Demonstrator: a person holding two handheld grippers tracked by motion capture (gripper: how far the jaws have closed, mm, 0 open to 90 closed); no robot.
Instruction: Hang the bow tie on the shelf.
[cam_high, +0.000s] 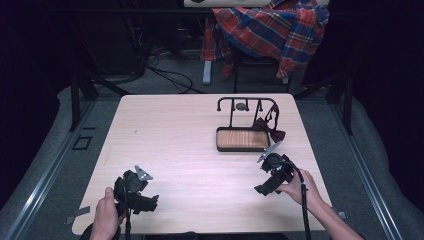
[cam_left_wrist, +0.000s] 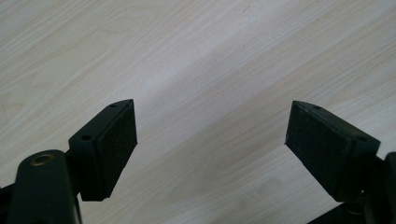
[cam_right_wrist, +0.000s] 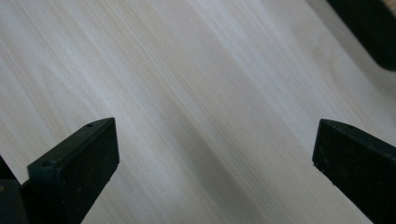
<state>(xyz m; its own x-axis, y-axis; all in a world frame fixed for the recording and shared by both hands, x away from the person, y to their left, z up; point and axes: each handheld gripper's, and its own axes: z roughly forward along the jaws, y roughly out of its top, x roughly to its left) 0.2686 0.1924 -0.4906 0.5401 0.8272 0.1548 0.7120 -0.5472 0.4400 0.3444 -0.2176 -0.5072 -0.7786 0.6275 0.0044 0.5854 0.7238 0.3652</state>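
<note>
Quickly: no brand, label or readable writing on anything in your frames. Your left gripper (cam_high: 136, 191) sits low over the near-left part of the bench (cam_high: 175, 145), fingers (cam_left_wrist: 112, 140) spread wide with bare wood grain between them. Your right gripper (cam_high: 274, 172) is near the right edge, fingers (cam_right_wrist: 84, 163) also fully apart, holding nothing, just light wood under them. The wooden tray (cam_high: 242, 139) with its black wire rack (cam_high: 245, 105) stands on the far-right part of the bench, just beyond your right gripper. A dark red bow tie (cam_high: 269, 128) hangs by its strap from the rack's right end and rests against the tray's right corner. A plaid shirt (cam_high: 272, 27) is draped over a chair behind the bench.
</note>
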